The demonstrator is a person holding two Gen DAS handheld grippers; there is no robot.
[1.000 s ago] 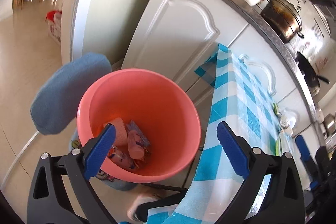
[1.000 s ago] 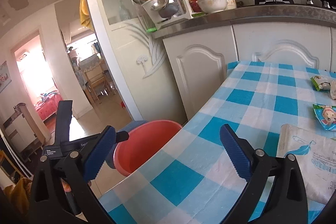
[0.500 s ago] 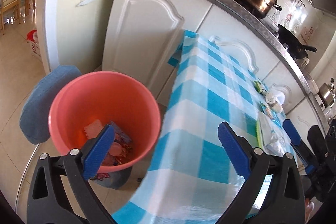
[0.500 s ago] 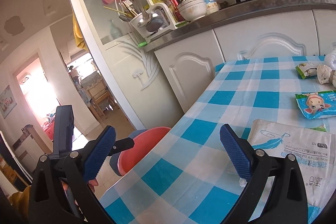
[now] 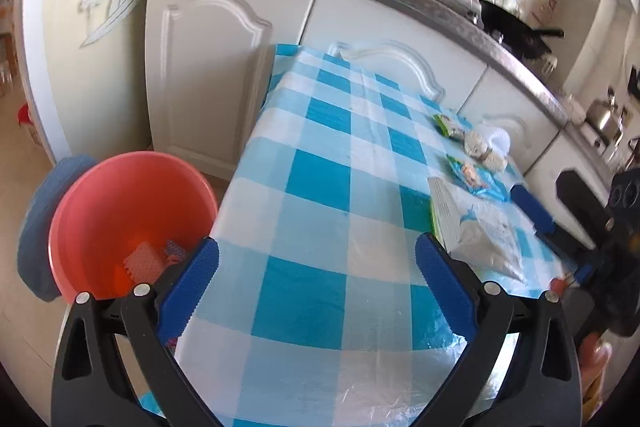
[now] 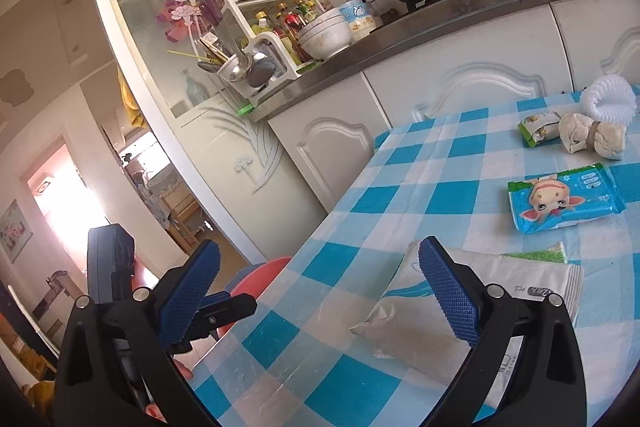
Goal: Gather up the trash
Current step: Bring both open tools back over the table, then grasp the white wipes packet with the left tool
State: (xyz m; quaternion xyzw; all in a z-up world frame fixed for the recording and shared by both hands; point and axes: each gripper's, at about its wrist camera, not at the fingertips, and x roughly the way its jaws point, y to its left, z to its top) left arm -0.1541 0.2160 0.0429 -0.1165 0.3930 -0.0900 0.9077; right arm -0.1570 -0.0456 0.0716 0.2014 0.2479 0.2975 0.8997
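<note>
Grippers are both held wide and empty over the blue-and-white checked tablecloth (image 5: 320,187), left gripper (image 5: 316,269) beside the round pink plastic bin (image 5: 120,211), right gripper (image 6: 320,285) near the white tissue pack (image 6: 500,291).

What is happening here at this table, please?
A person holds a gripper in each hand and is clearing trash from the blue-and-white checked tablecloth. Both the left gripper and the right gripper are open and empty above it. The round pink plastic bucket on the floor beside the table already holds some wrappers. A blue cartoon wet-wipe pack, a green snack wrapper and a white tissue pack lie on the table.
</note>
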